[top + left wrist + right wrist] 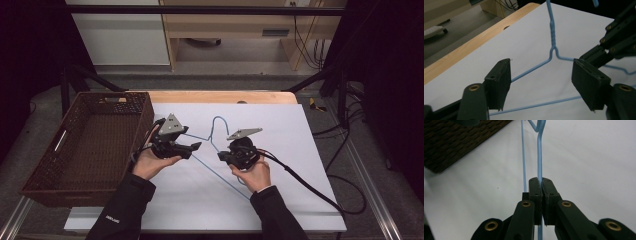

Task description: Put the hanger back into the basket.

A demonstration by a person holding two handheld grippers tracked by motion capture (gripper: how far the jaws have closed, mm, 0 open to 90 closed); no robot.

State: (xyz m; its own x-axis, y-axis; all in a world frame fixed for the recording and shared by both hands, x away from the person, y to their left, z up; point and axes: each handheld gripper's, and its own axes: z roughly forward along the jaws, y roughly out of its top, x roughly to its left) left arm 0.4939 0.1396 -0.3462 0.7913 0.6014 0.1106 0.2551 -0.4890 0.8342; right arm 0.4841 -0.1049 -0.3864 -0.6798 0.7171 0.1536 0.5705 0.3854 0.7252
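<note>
Right gripper view shows the right gripper (541,185) clenched on the blue wire hanger (539,157) at frame centre — the left gripper (541,77) gapes wide astride its shoulder wire.

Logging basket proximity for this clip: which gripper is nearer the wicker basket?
Left. The left gripper sits just beside the basket, off its right wall; the right gripper is farther right, clamping the blue hanger.

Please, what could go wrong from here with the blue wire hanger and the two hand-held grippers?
1. The right hand-held gripper pinches only a thin wire of the blue hanger; it may swivel or slip.
2. The left hand-held gripper is open around the shoulder wire; closing may miss it.
3. The hook could snag the wicker basket nearby.
</note>
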